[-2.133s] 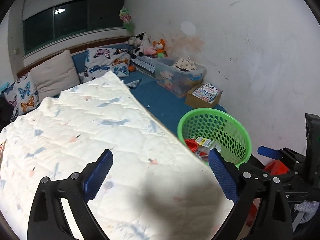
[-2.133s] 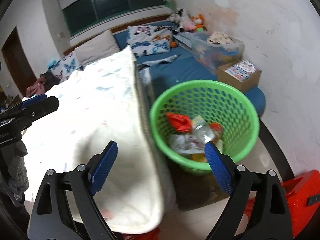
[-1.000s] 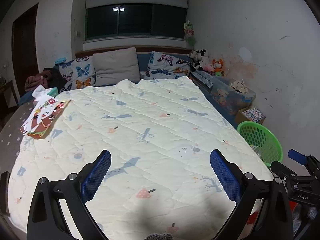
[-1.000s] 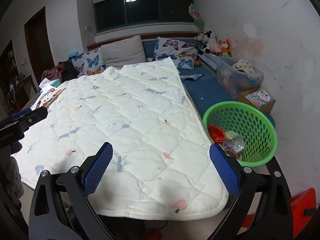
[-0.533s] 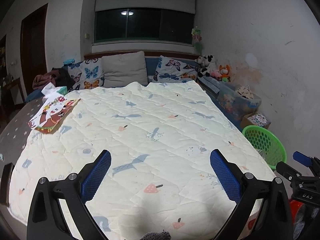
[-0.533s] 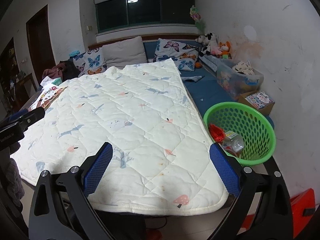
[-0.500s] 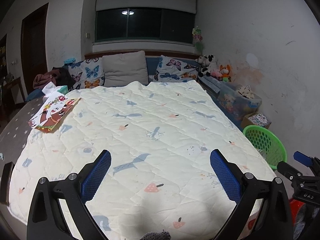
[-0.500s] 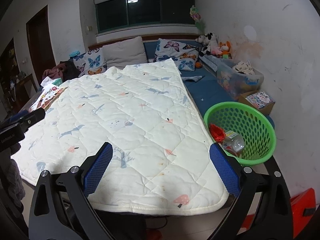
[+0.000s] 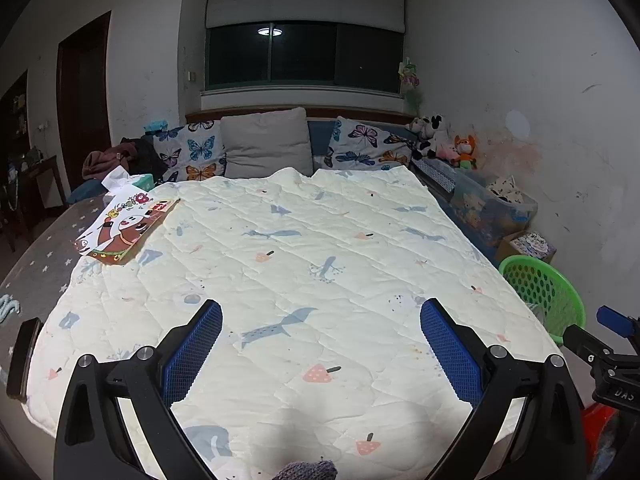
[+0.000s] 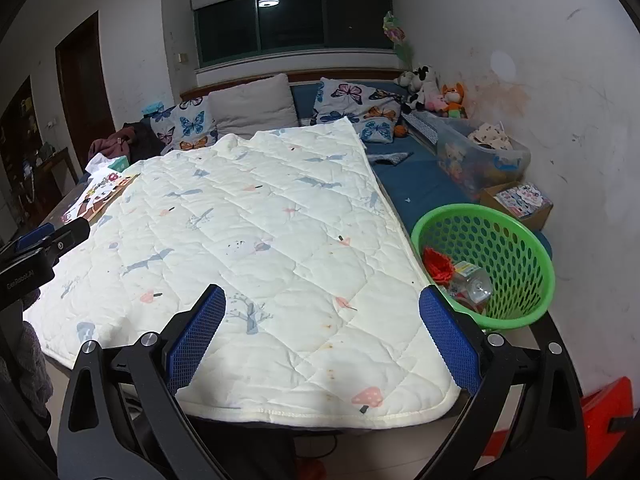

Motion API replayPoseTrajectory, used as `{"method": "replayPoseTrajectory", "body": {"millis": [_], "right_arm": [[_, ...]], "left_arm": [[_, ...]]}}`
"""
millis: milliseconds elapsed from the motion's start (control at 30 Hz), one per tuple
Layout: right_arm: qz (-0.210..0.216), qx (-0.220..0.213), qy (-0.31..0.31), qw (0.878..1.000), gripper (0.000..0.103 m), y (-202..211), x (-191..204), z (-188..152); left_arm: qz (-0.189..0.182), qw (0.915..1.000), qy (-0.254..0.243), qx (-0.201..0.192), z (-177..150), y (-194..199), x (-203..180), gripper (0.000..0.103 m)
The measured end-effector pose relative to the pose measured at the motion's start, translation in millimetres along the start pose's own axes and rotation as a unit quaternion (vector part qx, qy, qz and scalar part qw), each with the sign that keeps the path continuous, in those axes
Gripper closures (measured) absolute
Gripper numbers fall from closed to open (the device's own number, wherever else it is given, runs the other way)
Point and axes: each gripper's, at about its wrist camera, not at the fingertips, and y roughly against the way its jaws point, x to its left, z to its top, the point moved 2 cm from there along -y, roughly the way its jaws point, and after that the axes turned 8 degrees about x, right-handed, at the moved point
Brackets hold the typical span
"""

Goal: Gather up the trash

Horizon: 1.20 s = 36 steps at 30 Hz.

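While both grippers, left gripper [image 9: 320, 344] and right gripper [image 10: 320, 332], are hovering with fingers spread and holding nothing above the quilt [image 10: 256, 240], the trash [image 10: 460, 276] is lying in the green basket [image 10: 516, 240] beside it.

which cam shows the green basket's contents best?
Right wrist: the basket is seen from above, with a red wrapper and a clear bottle inside. Left wrist shows only its rim and side, partly behind the quilt.

left gripper [image 9: 320, 344] jaws spread wide, nothing between pads, right gripper [image 10: 322, 330] same, both level, side by side
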Motion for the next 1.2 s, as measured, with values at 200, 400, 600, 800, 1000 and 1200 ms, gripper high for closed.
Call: {"method": "replayPoseTrajectory", "body": {"millis": [200, 400, 600, 800, 1000, 1200], "right_arm": [[0.001, 0.001, 0.000, 1.000, 0.006, 0.3, 0.6, -0.2], [0.004, 0.002, 0.000, 1.000, 0.006, 0.8, 0.2, -0.7], [0.006, 0.005, 0.000, 1.000, 0.006, -1.0, 1.0, -2.0], [0.005, 0.004, 0.001, 1.000, 0.006, -0.1, 1.1, -2.8], [0.006, 0.005, 0.001, 1.000, 0.006, -0.7, 1.3, -2.9], [0.005, 0.005, 0.001, 1.000, 0.006, -1.6, 1.8, -3.1]], "left_arm": [[0.001, 1.0000, -0.001, -0.002, -0.4, 3.4, -0.8, 0.007], [0.002, 1.0000, -0.001, -0.002, -0.1, 3.1, -1.2, 0.007], [0.002, 1.0000, 0.002, -0.001, -0.5, 5.3, 0.7, 0.007], [0.000, 1.0000, 0.001, 0.003, -1.6, 4.4, 1.4, 0.007], [-0.002, 1.0000, -0.002, 0.004, -2.5, 3.6, 0.7, 0.007], [-0.004, 1.0000, -0.003, 0.008, -4.1, 2.3, -1.2, 0.007]]}}
